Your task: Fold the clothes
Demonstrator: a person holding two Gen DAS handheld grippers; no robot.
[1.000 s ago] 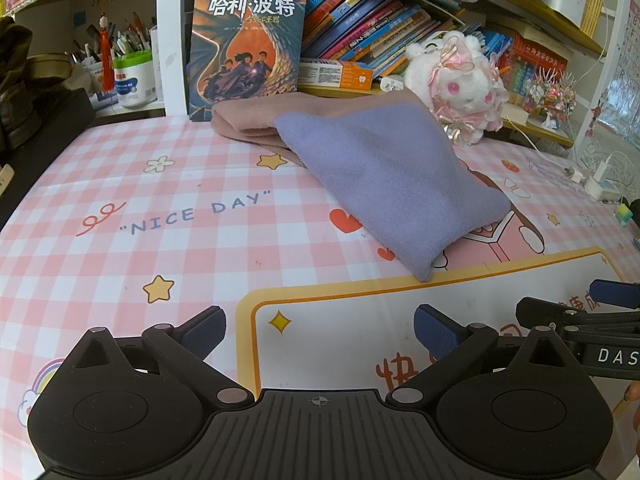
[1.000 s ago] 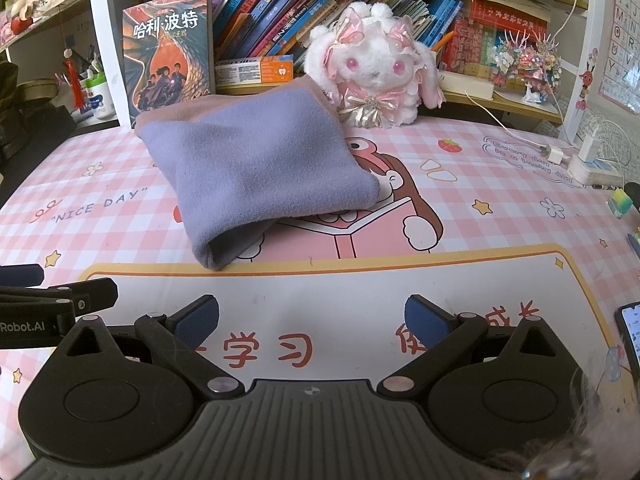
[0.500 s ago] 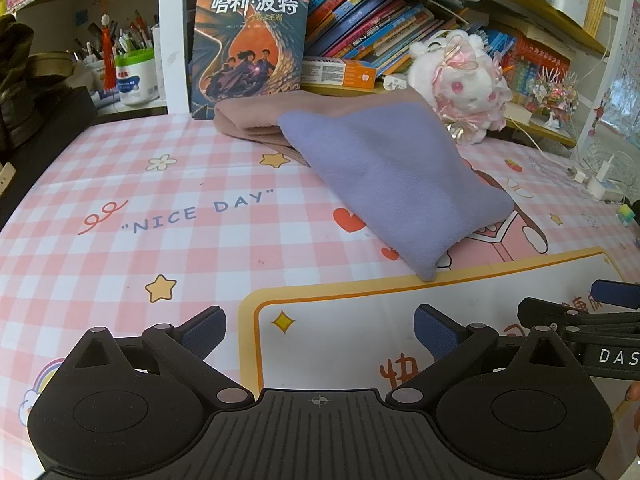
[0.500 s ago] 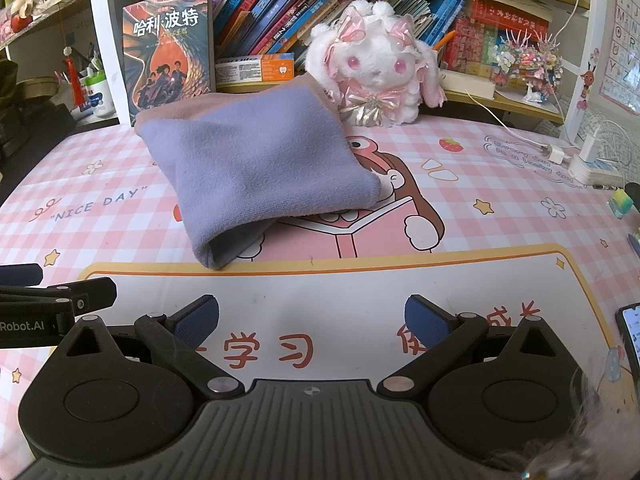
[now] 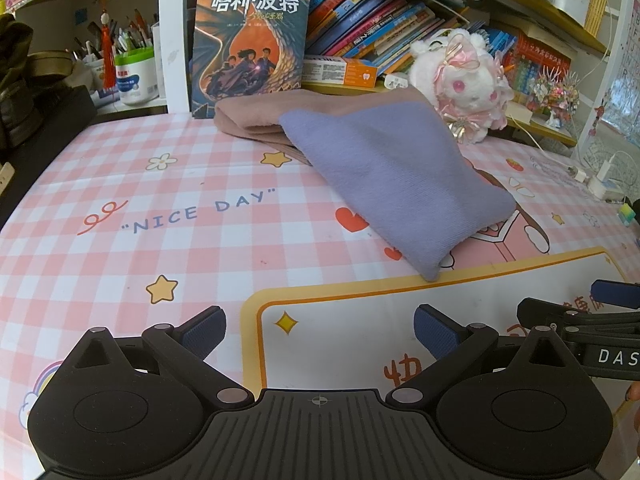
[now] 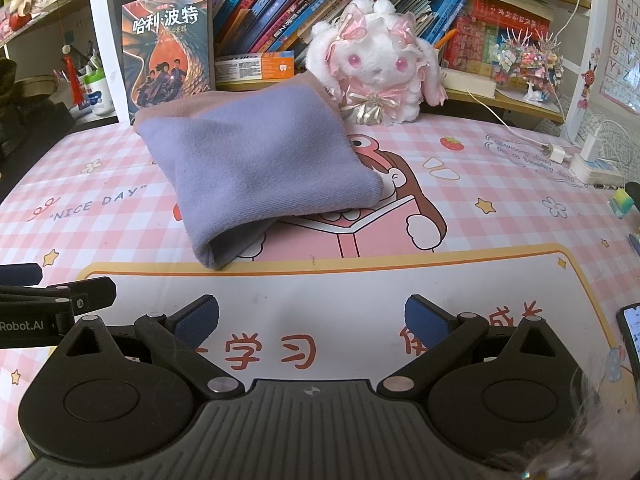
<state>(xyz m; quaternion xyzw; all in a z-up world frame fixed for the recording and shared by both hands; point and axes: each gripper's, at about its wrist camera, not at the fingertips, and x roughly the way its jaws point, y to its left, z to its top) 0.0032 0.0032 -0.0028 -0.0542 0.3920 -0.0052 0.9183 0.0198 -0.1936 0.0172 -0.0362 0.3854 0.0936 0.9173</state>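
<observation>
A folded purple cloth [image 5: 400,184] lies on the pink checked table mat, with a folded dusty-pink cloth [image 5: 256,116] under and behind it. Both show in the right wrist view too, purple [image 6: 264,164] and pink [image 6: 224,100]. My left gripper [image 5: 318,330] is open and empty, low over the mat in front of the cloths. My right gripper [image 6: 312,320] is open and empty, beside it to the right. Each gripper shows at the edge of the other's view.
A white plush rabbit [image 6: 376,68] sits behind the cloths. A book [image 5: 250,36] stands against a shelf of books. A pen pot [image 5: 134,78] is far left. A charger and cable [image 6: 588,164] and a phone [image 6: 632,336] lie at right.
The left gripper's view has shifted slightly, with the cloths a little further right and lower in frame. The right gripper and the cloths have not moved.
</observation>
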